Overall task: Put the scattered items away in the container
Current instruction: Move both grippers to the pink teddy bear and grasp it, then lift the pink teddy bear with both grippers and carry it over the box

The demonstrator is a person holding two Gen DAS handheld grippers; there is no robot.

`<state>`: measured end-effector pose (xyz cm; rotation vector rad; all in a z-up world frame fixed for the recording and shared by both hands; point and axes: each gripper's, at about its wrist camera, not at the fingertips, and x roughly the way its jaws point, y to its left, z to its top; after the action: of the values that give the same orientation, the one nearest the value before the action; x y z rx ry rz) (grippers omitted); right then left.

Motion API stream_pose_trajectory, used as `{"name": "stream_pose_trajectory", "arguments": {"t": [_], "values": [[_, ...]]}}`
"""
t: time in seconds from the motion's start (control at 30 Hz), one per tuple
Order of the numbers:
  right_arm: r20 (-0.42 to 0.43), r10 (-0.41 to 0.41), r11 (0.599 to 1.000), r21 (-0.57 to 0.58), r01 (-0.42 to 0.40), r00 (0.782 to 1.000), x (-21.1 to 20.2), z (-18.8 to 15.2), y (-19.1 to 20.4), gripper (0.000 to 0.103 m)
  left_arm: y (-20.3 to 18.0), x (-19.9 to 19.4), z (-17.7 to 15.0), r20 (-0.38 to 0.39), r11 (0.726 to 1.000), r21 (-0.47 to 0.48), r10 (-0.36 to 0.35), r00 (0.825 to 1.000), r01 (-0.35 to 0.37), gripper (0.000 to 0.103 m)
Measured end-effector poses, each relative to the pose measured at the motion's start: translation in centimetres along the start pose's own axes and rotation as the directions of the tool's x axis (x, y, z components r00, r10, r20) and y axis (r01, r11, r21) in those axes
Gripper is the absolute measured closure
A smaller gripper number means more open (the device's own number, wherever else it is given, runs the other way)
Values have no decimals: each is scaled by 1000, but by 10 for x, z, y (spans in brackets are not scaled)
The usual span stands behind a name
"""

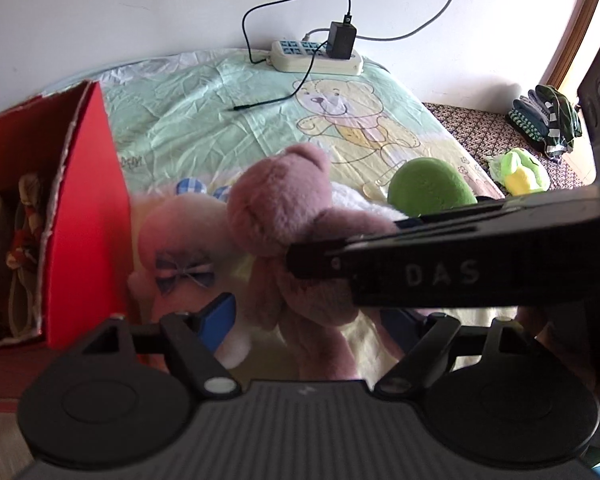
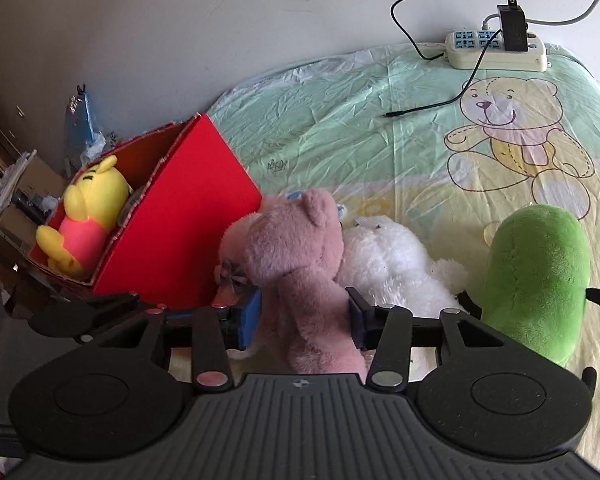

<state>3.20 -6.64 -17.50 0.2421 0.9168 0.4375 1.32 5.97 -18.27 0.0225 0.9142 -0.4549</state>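
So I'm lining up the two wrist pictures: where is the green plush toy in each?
Left wrist view: the green plush toy sits right of centre, behind the right hand-held gripper.
Right wrist view: at the right edge, beside the white plush.
Shared landmark: the white power strip by the wall.

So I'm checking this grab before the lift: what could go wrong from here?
1. The right tool pinches only the pink bear low on its soft body; the plush may slip out.
2. The bear leans against the white plush and a pale pink plush, so lifting could drag them along.
3. The red box sits close on the left with a yellow plush filling one end; the bear could catch the box's wall or land outside.
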Motion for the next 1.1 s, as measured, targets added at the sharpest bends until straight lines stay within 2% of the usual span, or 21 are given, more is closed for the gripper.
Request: {"name": "stream_pose_trajectory", "arguments": {"t": [0.17,0.23,0.3,0.33,0.43,0.6,0.73,0.87,0.93,1.0,1.07,1.1], "values": [[-23,44,994,99,-42,999,6,1,-23,61,0,10,2,-6,998,-15,-57,998,57,27],[-21,57,993,104,-55,998,4,-1,-25,62,-3,8,2,-7,998,-4,-67,998,67,30],[-16,62,993,102,-60,998,3,-3,-25,63,-9,5,3,-6,996,16,-87,996,88,41],[-15,66,992,110,-64,998,2,-3,-24,63,-13,3,4,-1,996,32,-86,996,86,43],[5,69,989,128,-69,998,-5,-3,-23,66,-23,-1,4,17,995,77,-59,998,57,42],[39,67,986,148,-72,997,-20,-5,-21,68,-27,-20,4,60,993,90,-78,995,72,43],[74,74,983,165,-85,995,-36,-7,-16,71,-33,-45,5,127,990,123,-79,989,63,52],[113,86,977,187,-106,990,-50,-9,-12,78,-31,-59,6,158,989,119,-101,982,83,56],[126,80,977,189,-103,989,-56,-12,-9,78,-29,-65,4,164,988,117,-120,979,101,56],[135,67,978,188,-92,989,-60,-14,-5,79,-26,-67,0,166,987,123,-126,978,106,51],[133,23,983,180,-47,991,-60,-18,-1,79,-22,-67,-6,162,986,128,-131,978,111,31],[127,-7,981,192,-18,992,-59,-20,-1,79,-18,-65,-9,152,985,125,-140,978,122,29]]}}
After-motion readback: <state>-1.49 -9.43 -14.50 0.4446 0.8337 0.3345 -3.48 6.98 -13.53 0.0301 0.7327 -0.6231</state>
